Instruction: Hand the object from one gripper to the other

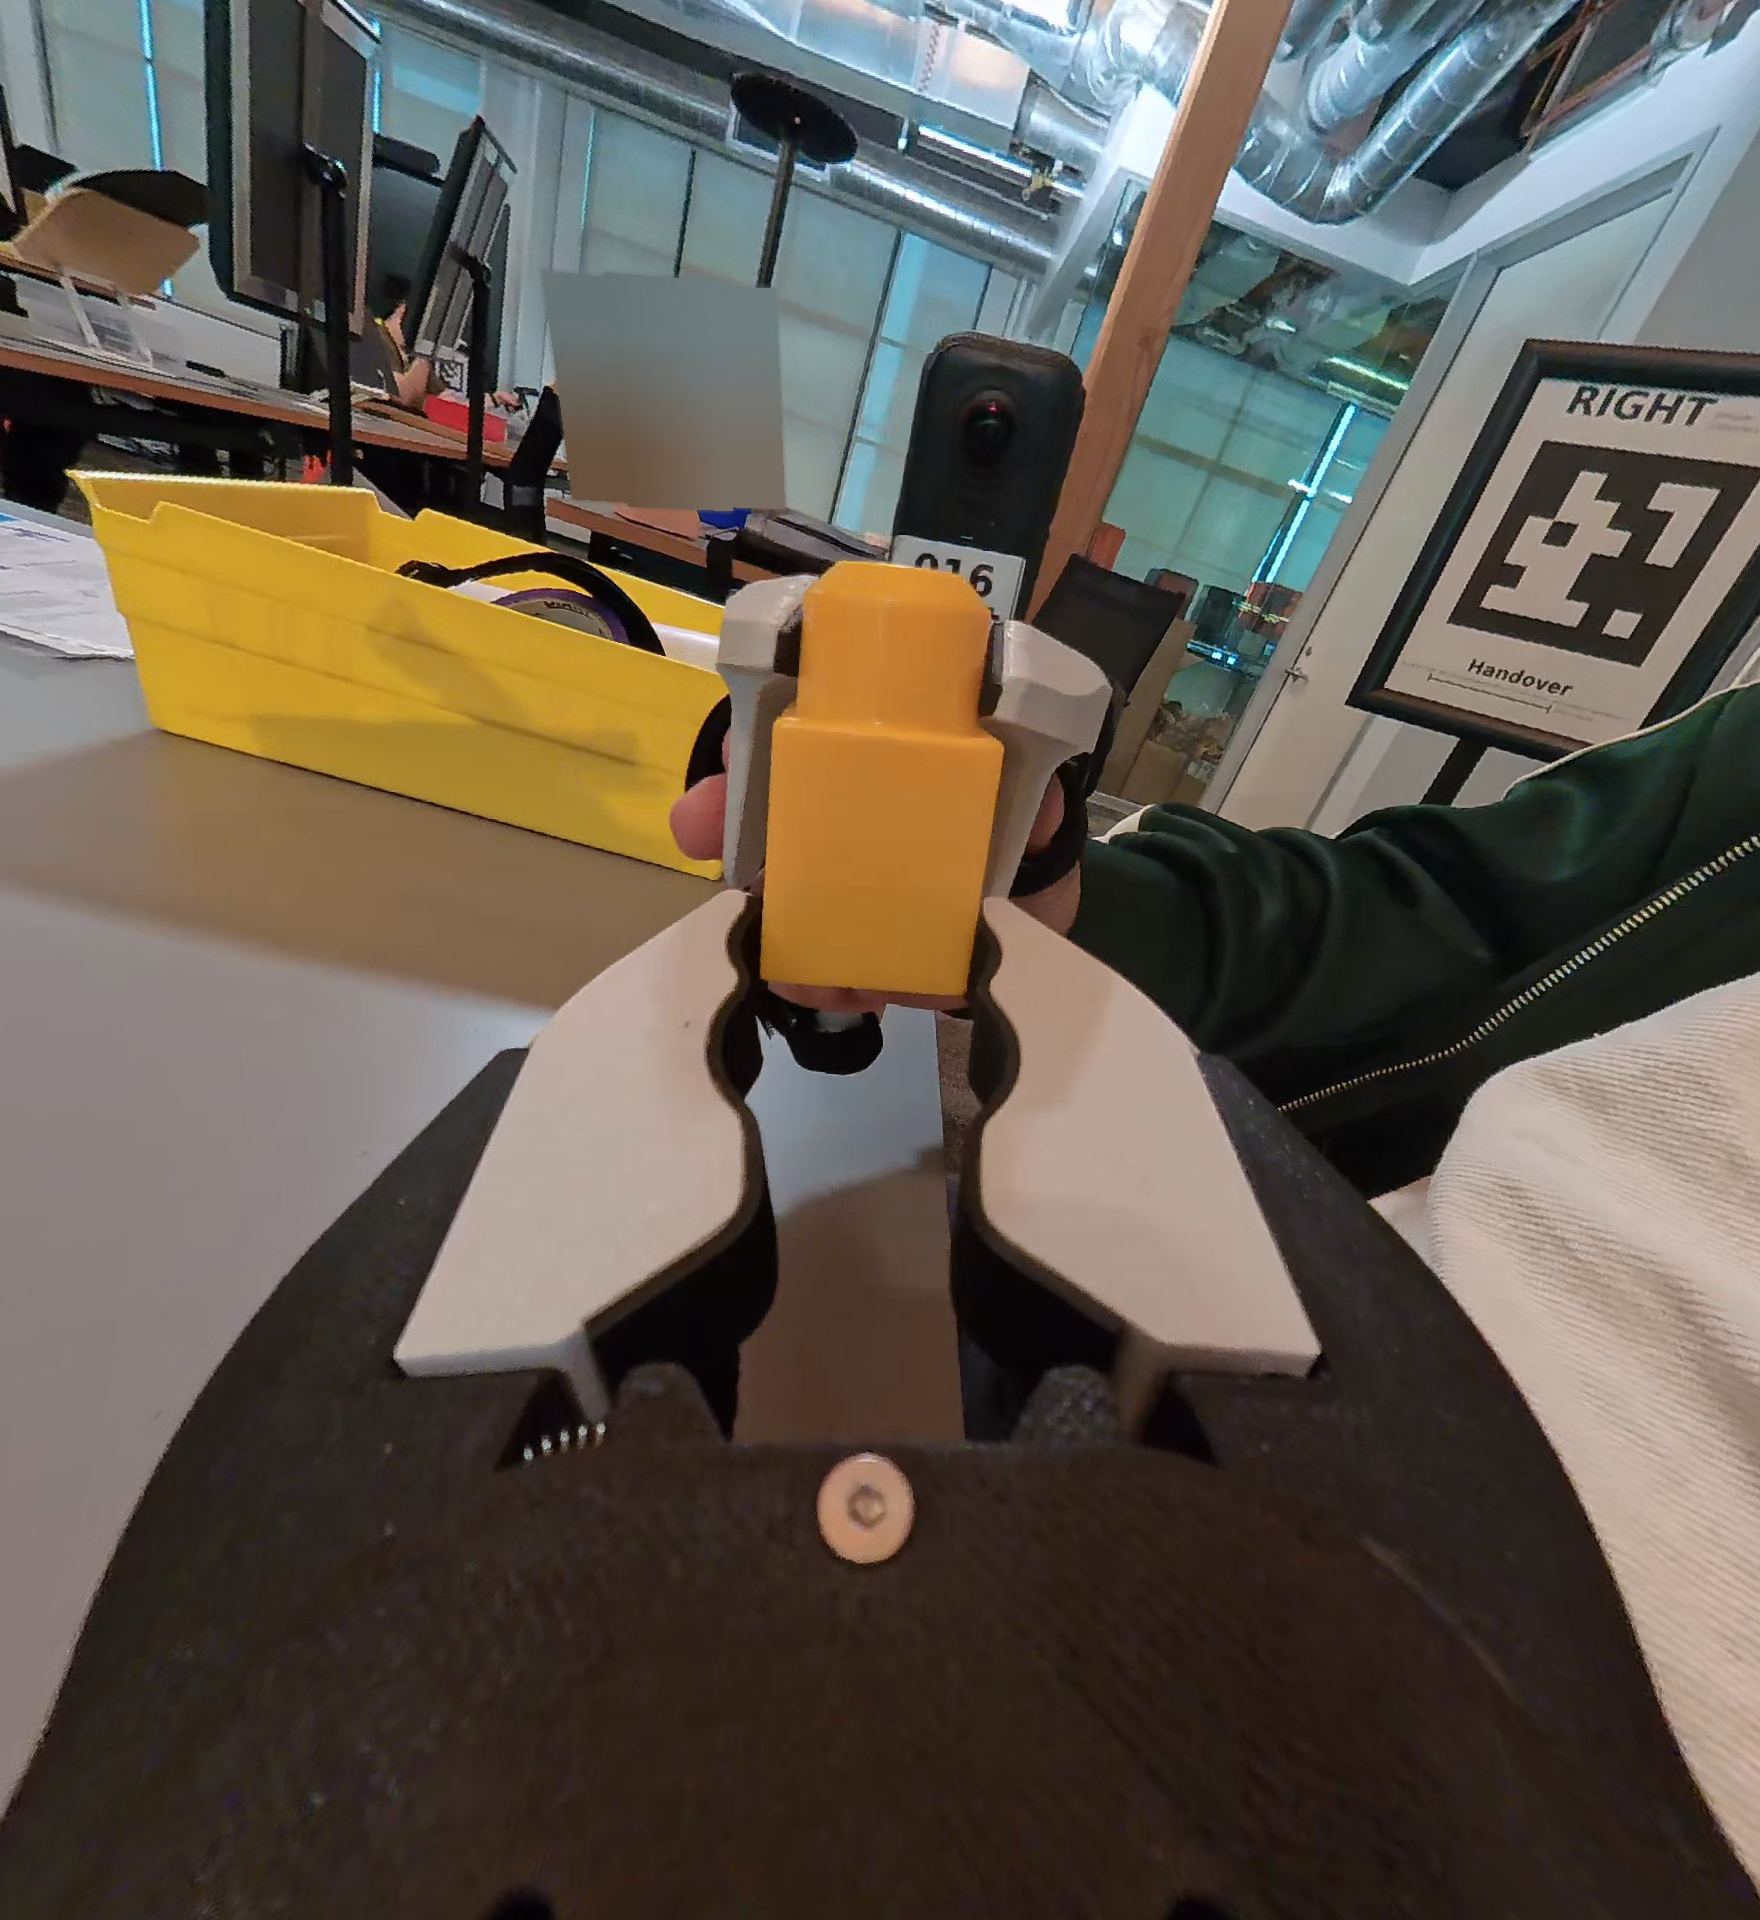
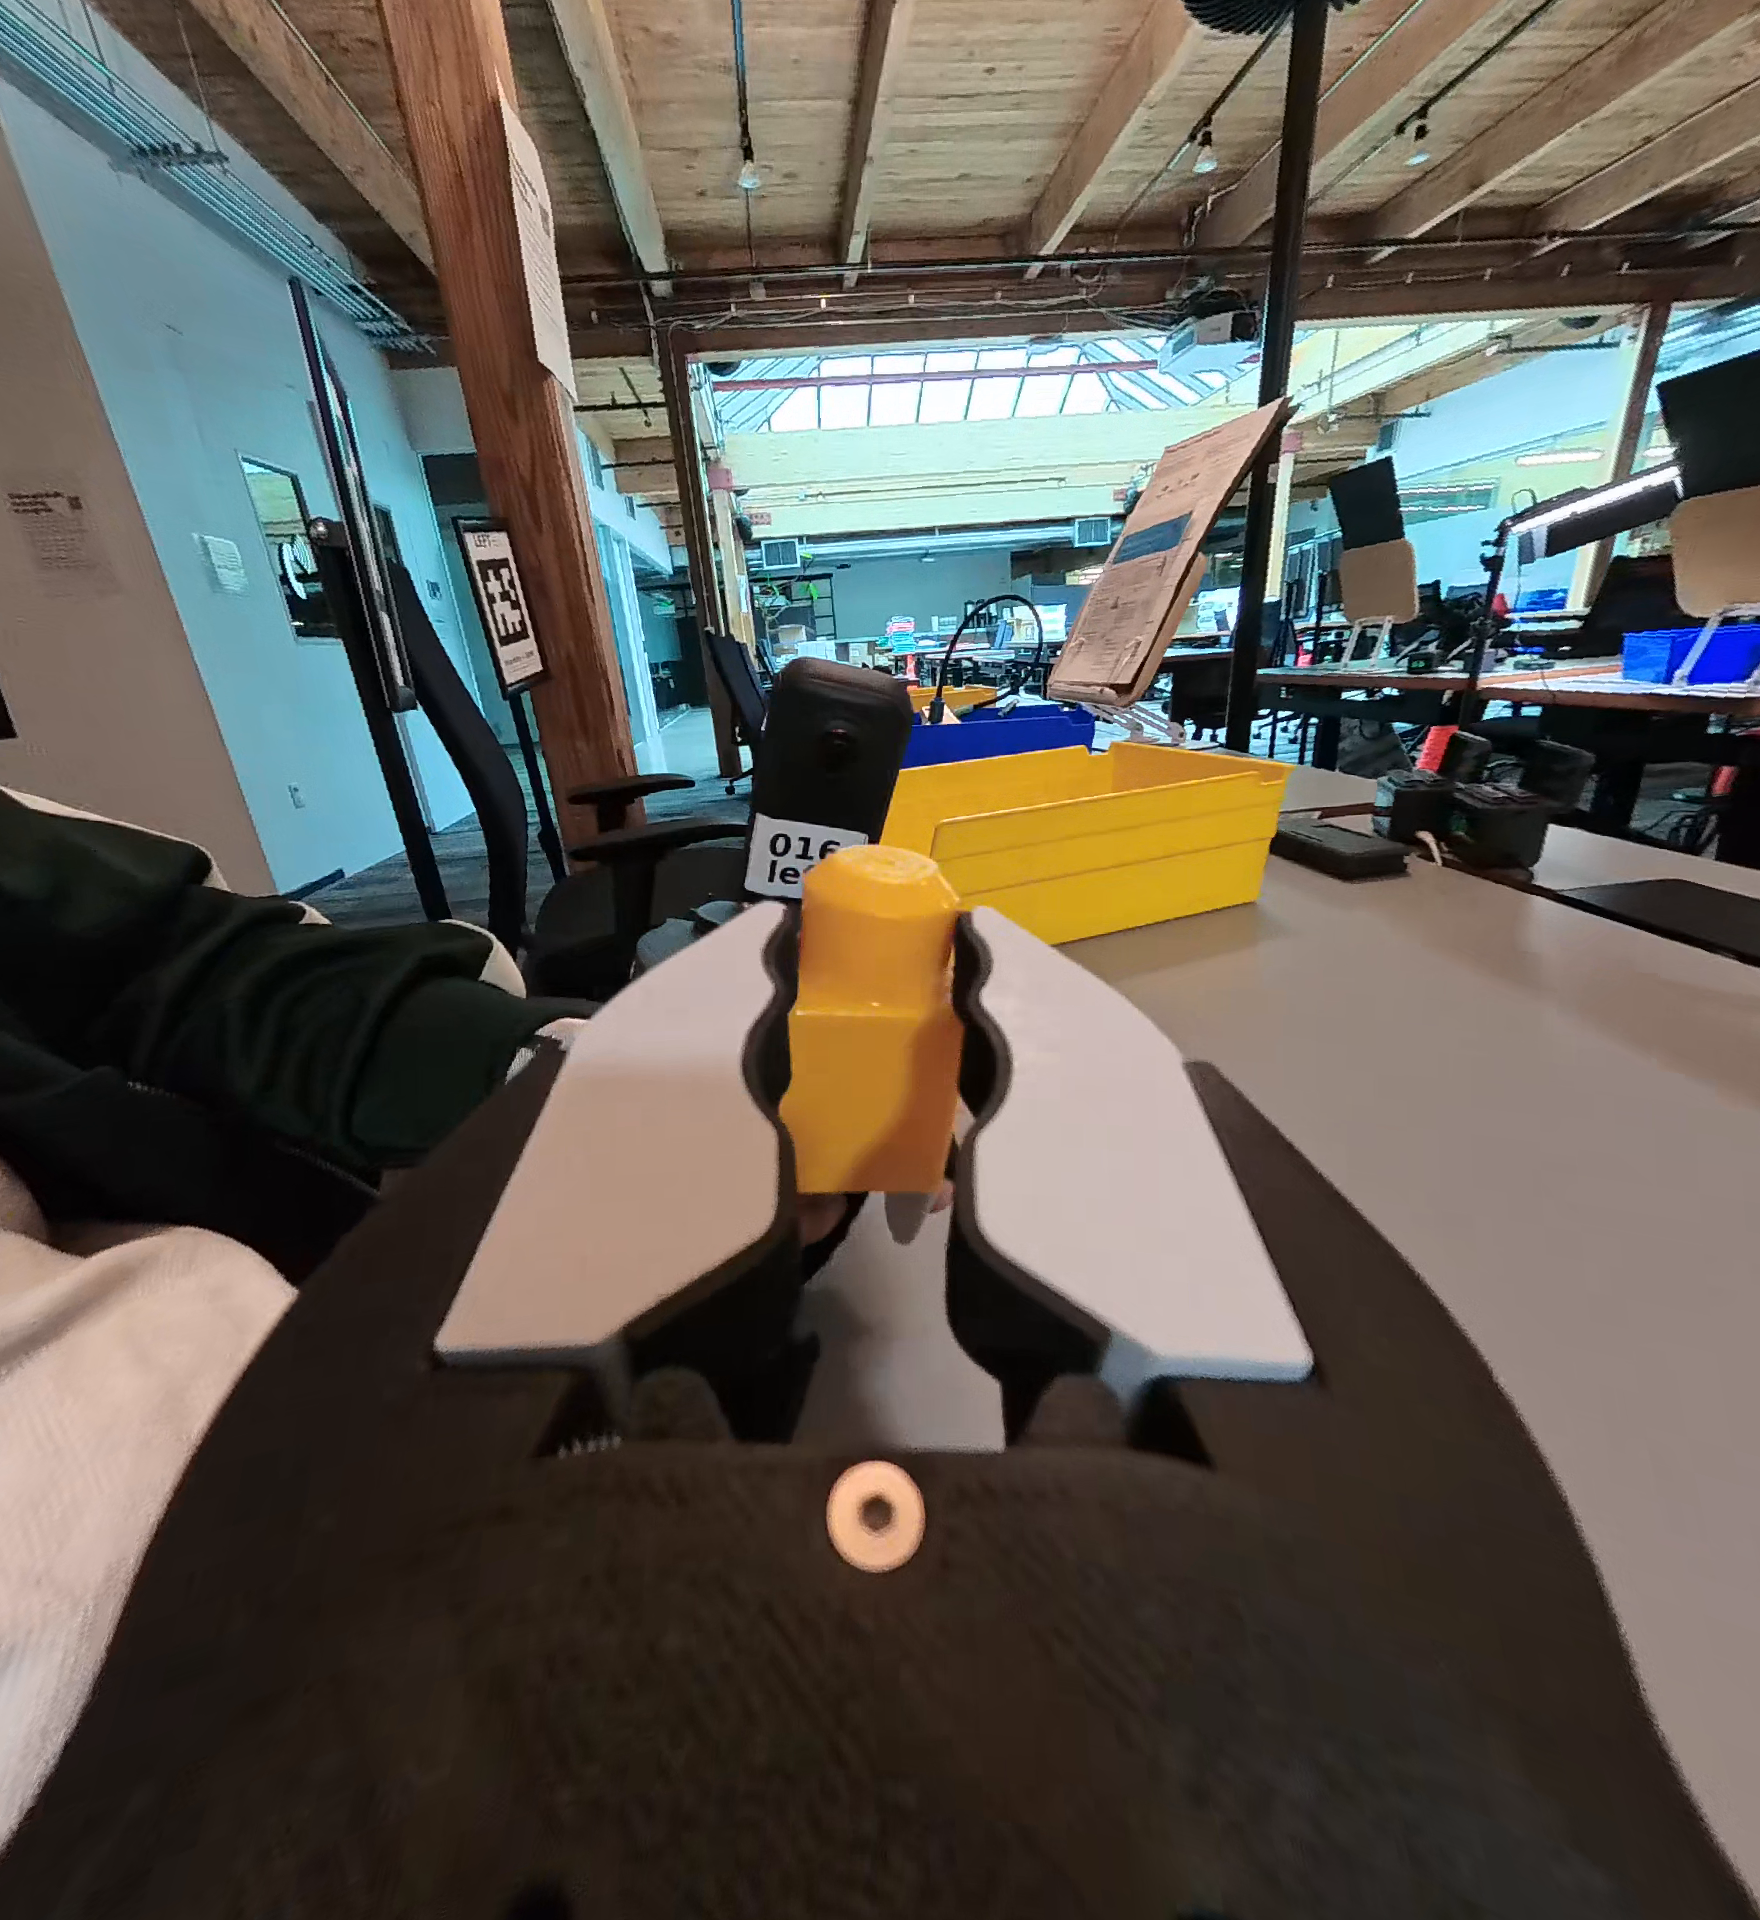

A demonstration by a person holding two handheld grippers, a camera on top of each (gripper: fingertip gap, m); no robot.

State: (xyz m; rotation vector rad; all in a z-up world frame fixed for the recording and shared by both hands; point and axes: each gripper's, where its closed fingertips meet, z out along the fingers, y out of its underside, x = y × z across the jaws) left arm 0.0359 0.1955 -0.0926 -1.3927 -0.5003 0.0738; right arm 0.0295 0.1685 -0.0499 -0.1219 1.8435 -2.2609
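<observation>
While the yellow plastic block with a narrower neck [image 1: 881, 821] hangs above the grey desk [image 1: 180, 1039], right gripper [image 2: 871, 940] fingers clamp its neck — left gripper [image 1: 865, 940] fingers flank the square base, contact unclear, probably so one hold overlaps the other.
</observation>
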